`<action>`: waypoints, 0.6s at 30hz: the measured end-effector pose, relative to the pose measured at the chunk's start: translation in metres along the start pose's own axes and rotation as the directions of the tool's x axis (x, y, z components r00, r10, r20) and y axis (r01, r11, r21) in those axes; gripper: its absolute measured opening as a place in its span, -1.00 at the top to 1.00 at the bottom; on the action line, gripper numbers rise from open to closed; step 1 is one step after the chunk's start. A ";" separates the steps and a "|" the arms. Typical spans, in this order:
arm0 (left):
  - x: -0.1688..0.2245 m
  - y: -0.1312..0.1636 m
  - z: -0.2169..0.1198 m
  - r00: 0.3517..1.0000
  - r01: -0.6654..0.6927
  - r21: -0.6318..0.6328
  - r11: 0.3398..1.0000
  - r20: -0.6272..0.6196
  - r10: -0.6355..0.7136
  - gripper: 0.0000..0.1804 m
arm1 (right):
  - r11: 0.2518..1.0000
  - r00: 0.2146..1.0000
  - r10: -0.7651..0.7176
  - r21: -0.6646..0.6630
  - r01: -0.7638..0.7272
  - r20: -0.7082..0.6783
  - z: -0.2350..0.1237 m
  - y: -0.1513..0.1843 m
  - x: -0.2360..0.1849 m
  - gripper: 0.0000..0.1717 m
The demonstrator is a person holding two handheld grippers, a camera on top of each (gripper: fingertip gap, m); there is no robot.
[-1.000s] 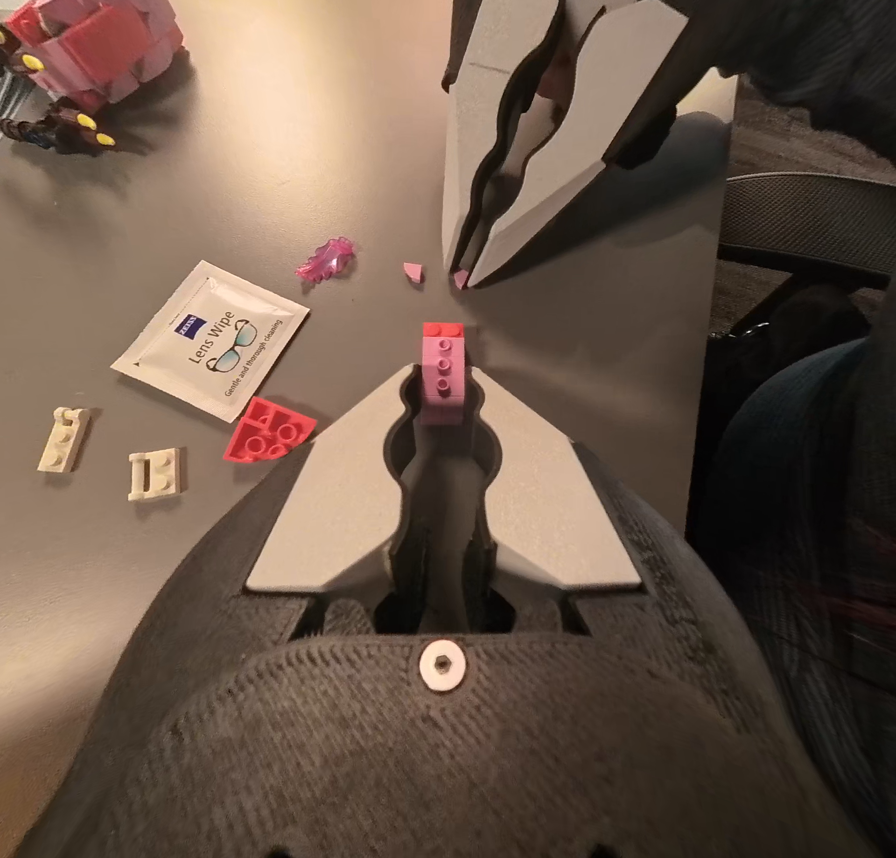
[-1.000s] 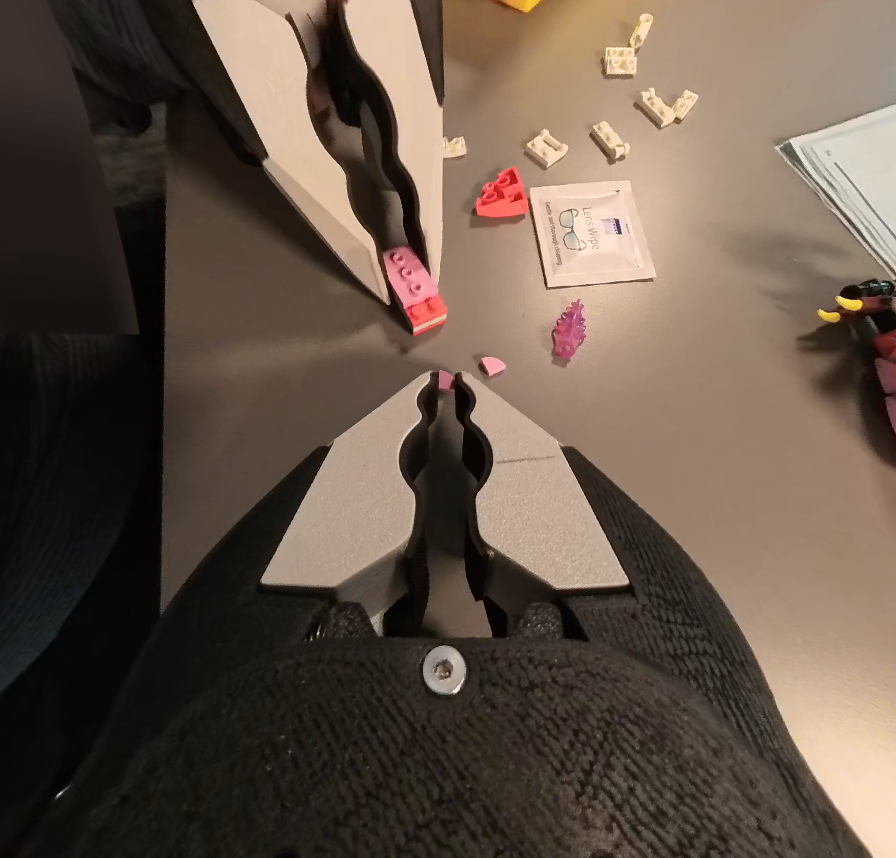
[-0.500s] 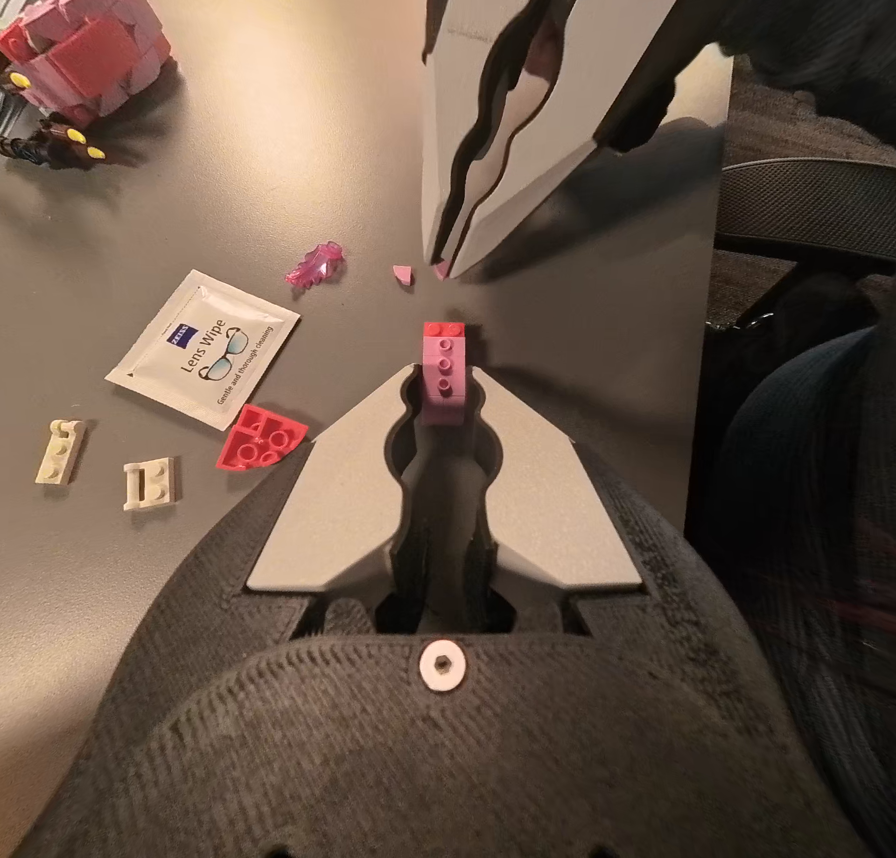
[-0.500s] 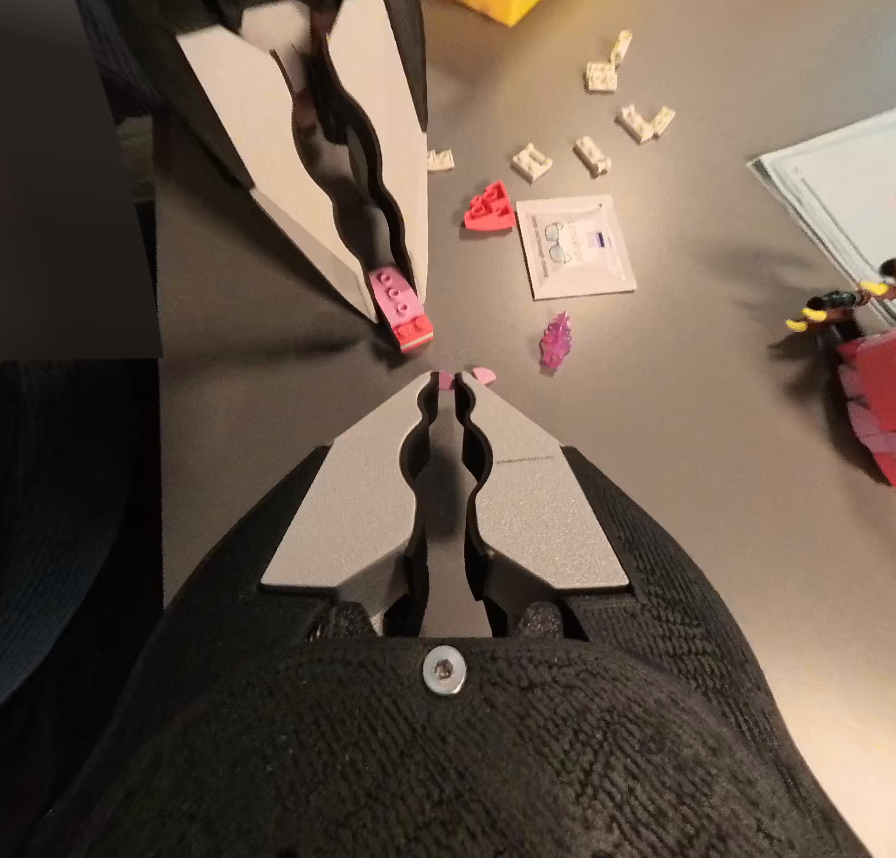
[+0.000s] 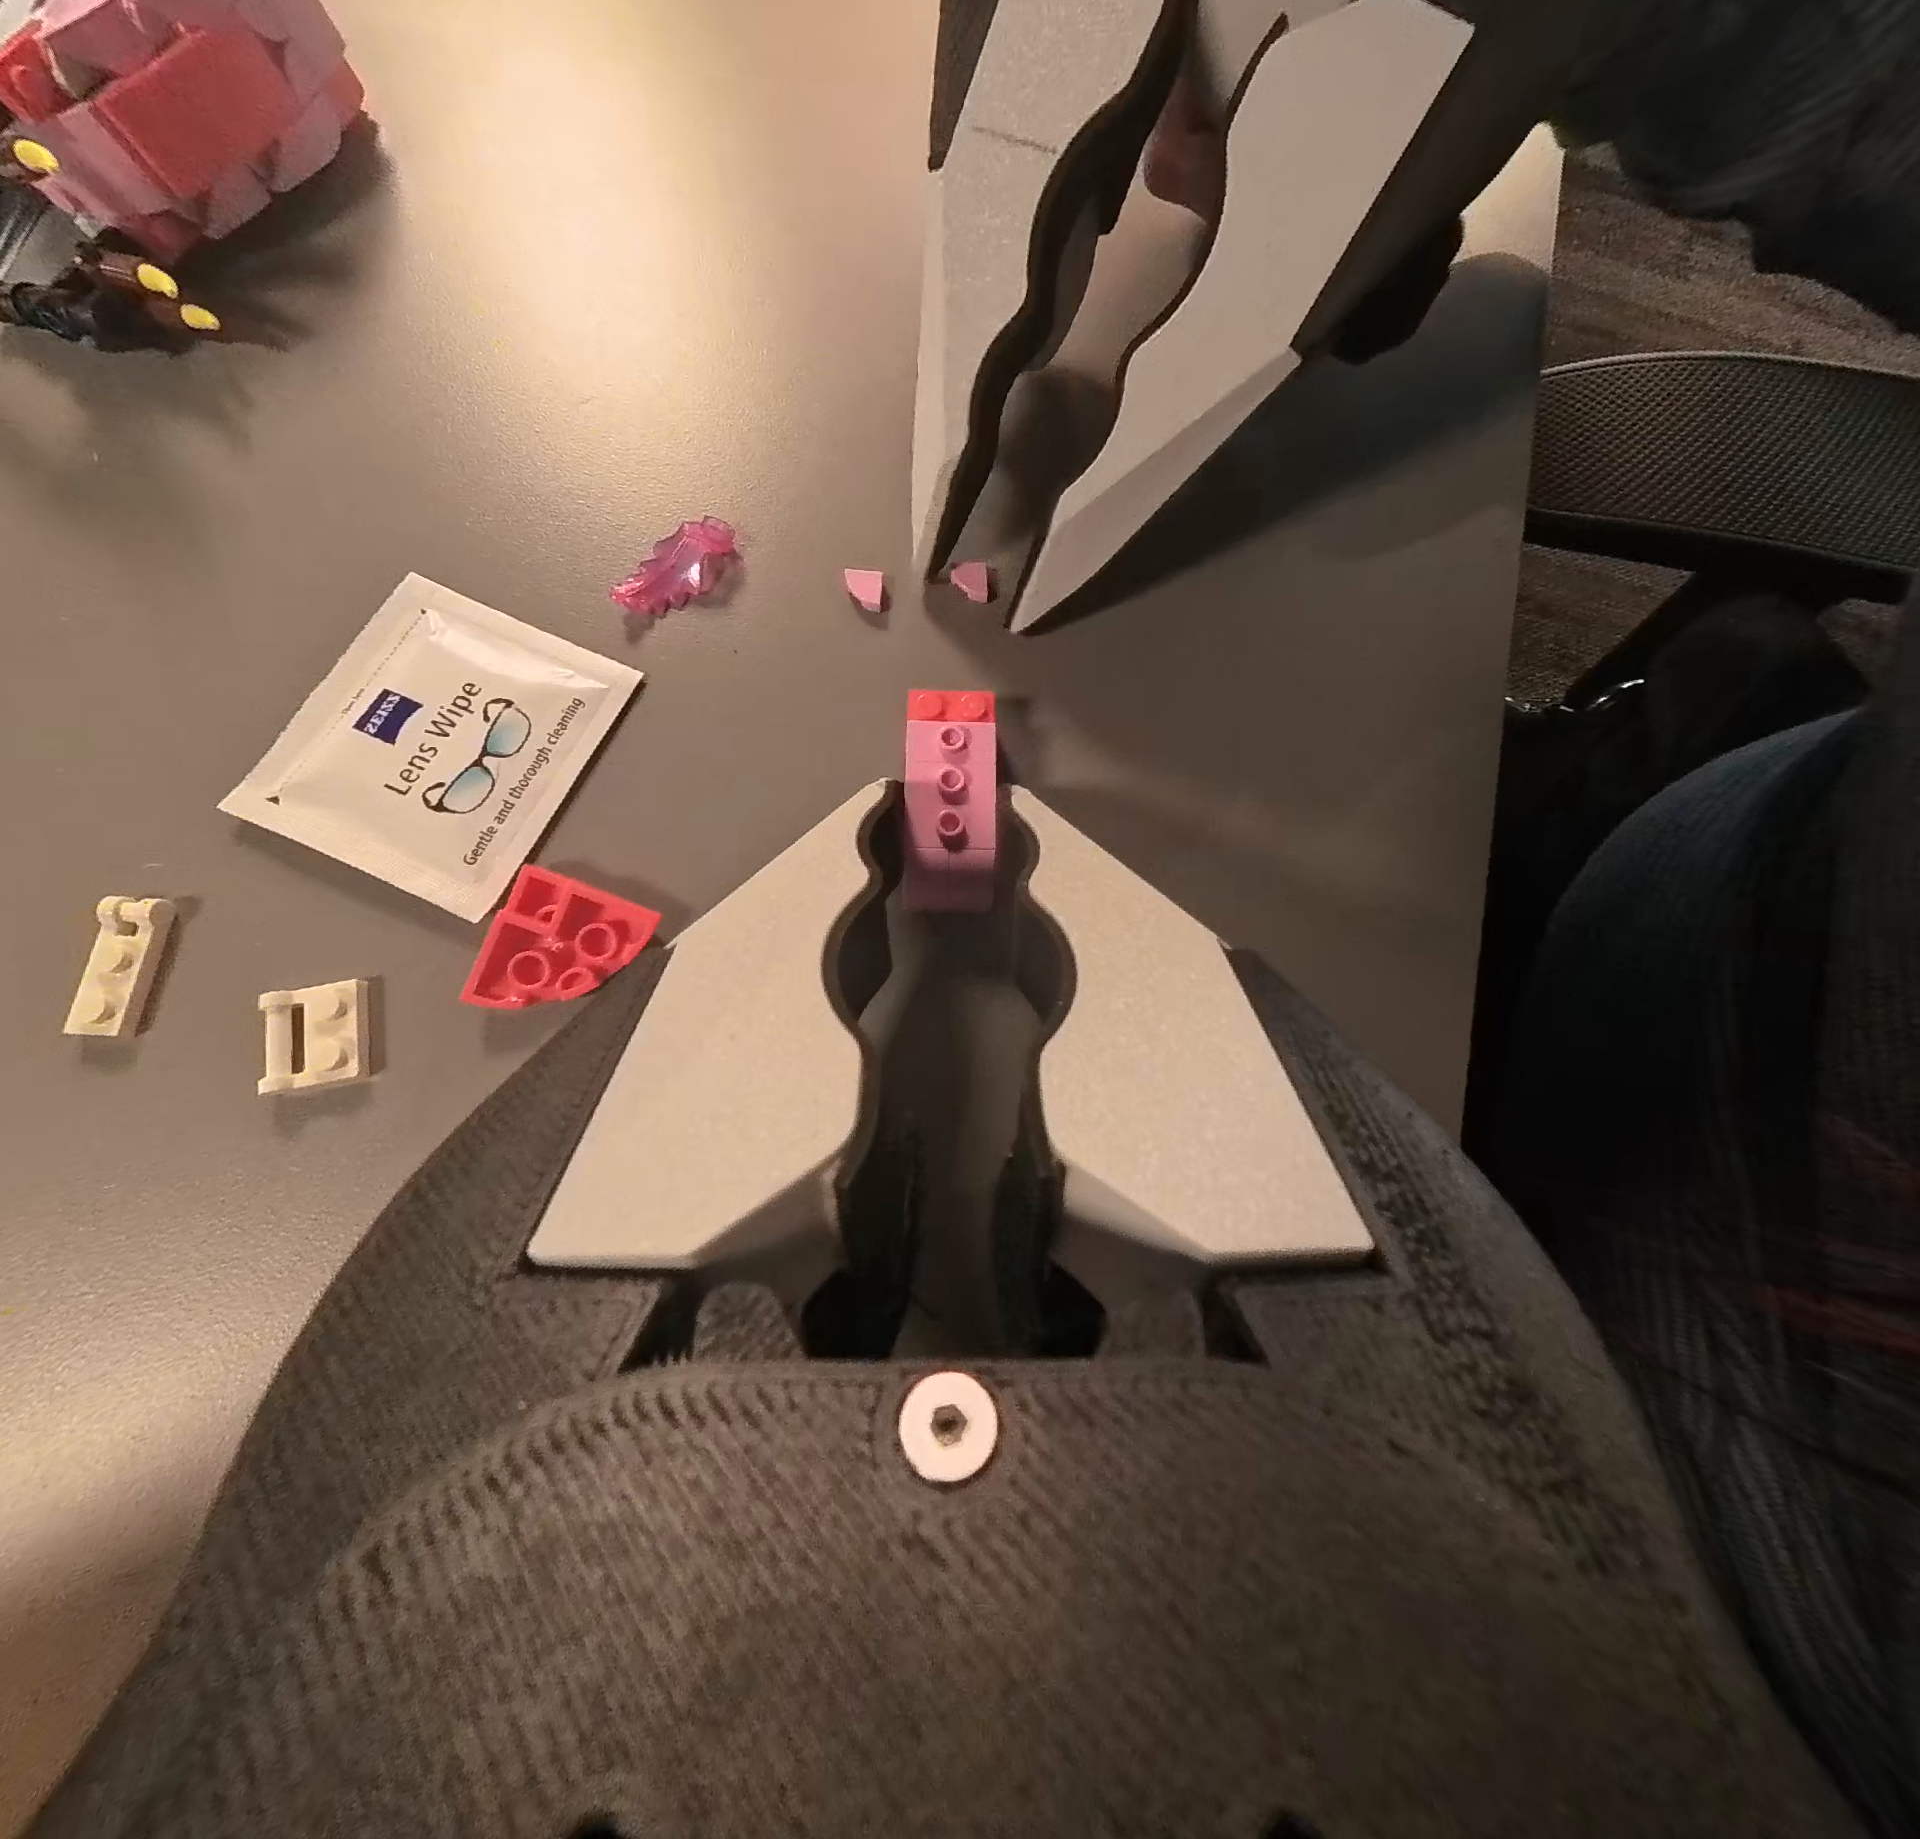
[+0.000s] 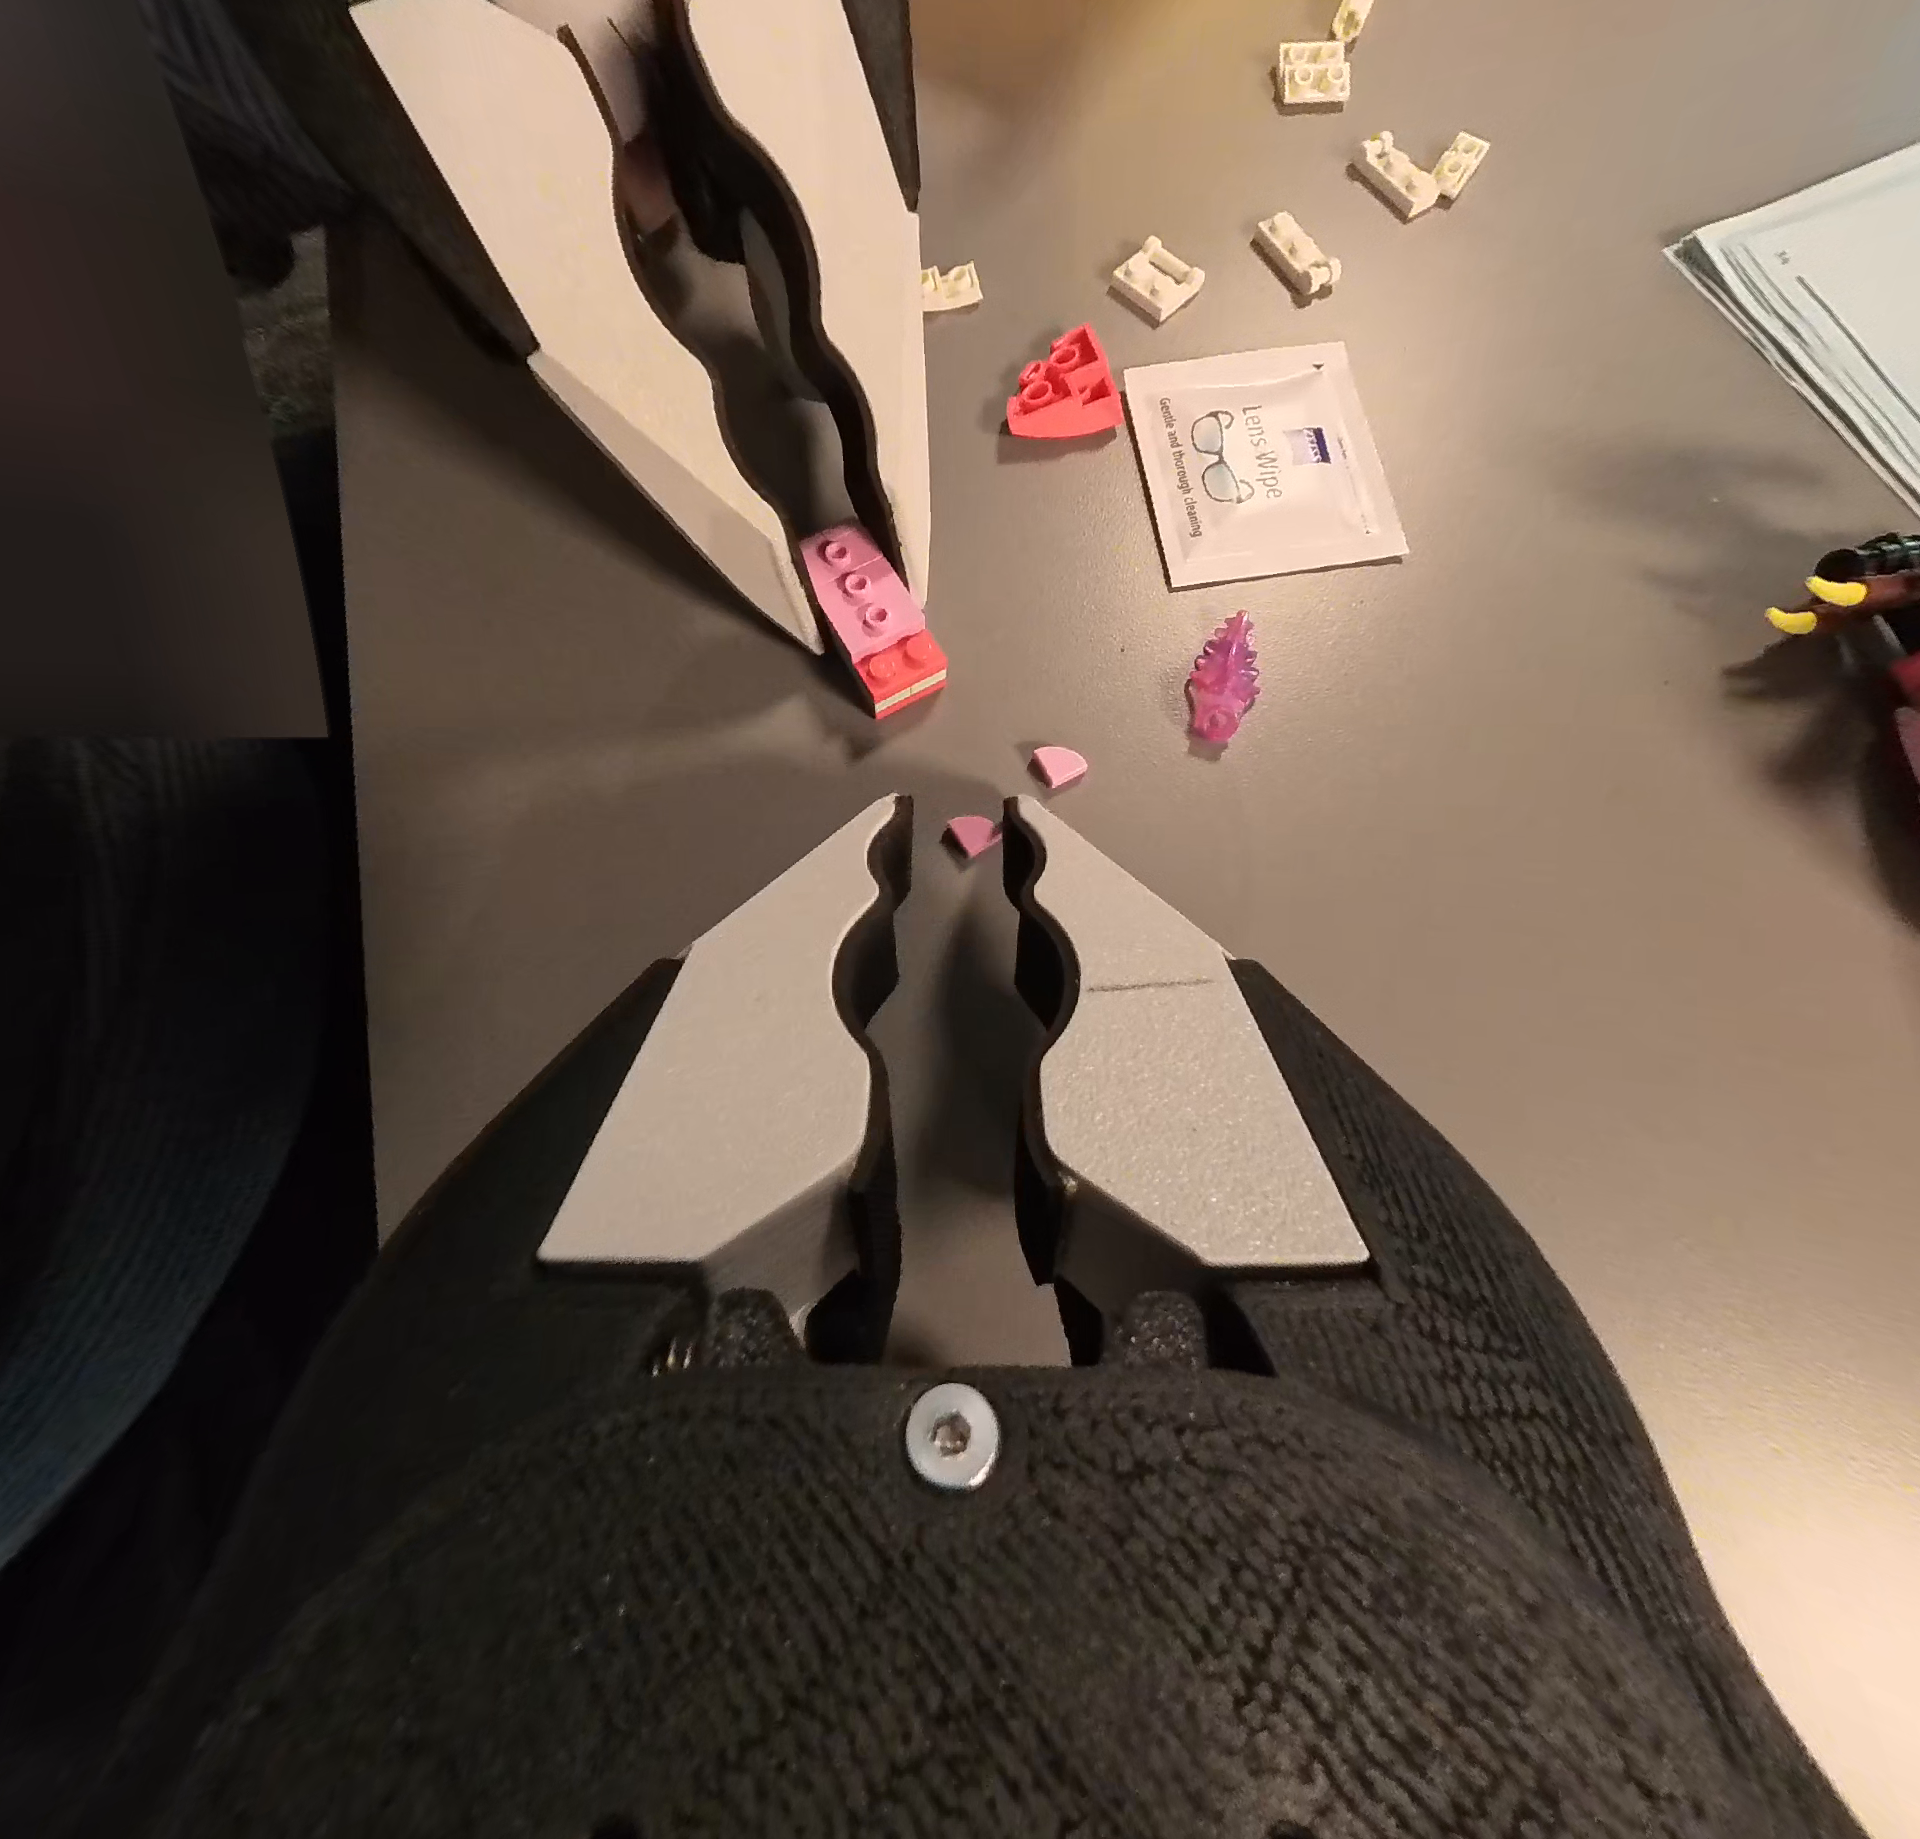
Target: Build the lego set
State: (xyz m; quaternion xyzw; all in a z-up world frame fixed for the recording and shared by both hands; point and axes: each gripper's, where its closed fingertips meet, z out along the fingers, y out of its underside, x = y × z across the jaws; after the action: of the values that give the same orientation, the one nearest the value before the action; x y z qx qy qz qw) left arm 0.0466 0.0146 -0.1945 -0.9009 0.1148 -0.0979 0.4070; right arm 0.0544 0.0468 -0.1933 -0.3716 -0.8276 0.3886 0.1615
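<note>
My left gripper [image 5: 951, 792] is shut on a pink and red brick assembly [image 5: 948, 802], which sticks out past the fingertips just above the grey table [image 5: 623, 335]. It also shows in the right wrist view [image 6: 868, 615]. My right gripper [image 6: 956, 807] is open, tips down at the table. A small pink quarter-round tile [image 6: 975, 835] lies on the table between its fingertips, close to the right finger. The left wrist view shows the same tile [image 5: 971, 579] between the spread fingers of the right gripper [image 5: 982, 594]. A second pink quarter-round tile [image 6: 1058, 766] lies just beyond.
A translucent pink piece [image 6: 1226, 677], a lens wipe packet [image 6: 1262, 464], a red rounded plate [image 6: 1065, 397] and several cream hinge pieces [image 6: 1158, 277] lie on the table. A red and pink model [image 5: 156, 116] stands far left. Papers [image 6: 1829, 303] lie right. The table edge and a chair [image 5: 1714, 480] are close by. One gripper's finger ends stand about 4 cm off the other's. It is some 5 cm from my right tips to the translucent pink piece [image 6: 1226, 677]. Seen from the left wrist view [image 5: 675, 561] as well.
My right gripper was closed on the small pink tile and has opened; the tile now lies on the table between its fingertips. The left gripper keeps its hold on the assembly.
</note>
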 end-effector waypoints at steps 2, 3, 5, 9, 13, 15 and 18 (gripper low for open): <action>0.000 0.000 0.000 1.000 0.001 0.000 1.000 -0.001 -0.001 0.81 | 1.000 1.000 0.003 -0.002 -0.003 0.007 -0.001 0.001 -0.001 0.82; 0.000 0.000 0.000 1.000 0.001 0.000 1.000 -0.001 -0.001 0.81 | 1.000 1.000 0.004 -0.004 -0.004 0.010 -0.002 0.002 -0.001 0.82; 0.000 0.000 0.000 1.000 0.002 0.000 1.000 -0.001 -0.002 0.81 | 1.000 1.000 0.011 -0.009 -0.011 0.017 -0.004 0.003 -0.002 0.83; 0.000 0.000 0.000 1.000 0.002 0.000 1.000 -0.001 -0.002 0.81 | 0.999 0.999 0.027 -0.025 -0.026 0.045 -0.009 0.008 -0.006 0.85; 0.000 0.000 0.000 1.000 0.003 0.000 1.000 -0.002 -0.003 0.81 | 0.999 0.996 0.033 -0.024 -0.031 0.080 -0.012 0.009 -0.011 0.88; 0.000 0.000 0.000 1.000 0.004 0.001 1.000 -0.003 -0.004 0.81 | 0.999 0.997 0.037 0.000 -0.037 0.066 -0.012 0.006 -0.008 0.88; 0.000 0.000 0.000 1.000 0.004 0.001 1.000 -0.003 -0.004 0.81 | 1.000 0.999 0.018 0.022 -0.019 0.041 -0.012 0.003 -0.004 0.88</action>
State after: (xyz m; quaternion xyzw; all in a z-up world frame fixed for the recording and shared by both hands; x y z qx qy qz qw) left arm 0.0466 0.0146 -0.1943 -0.9009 0.1135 -0.1003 0.4069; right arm 0.0652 0.0512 -0.1882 -0.3695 -0.8228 0.4067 0.1452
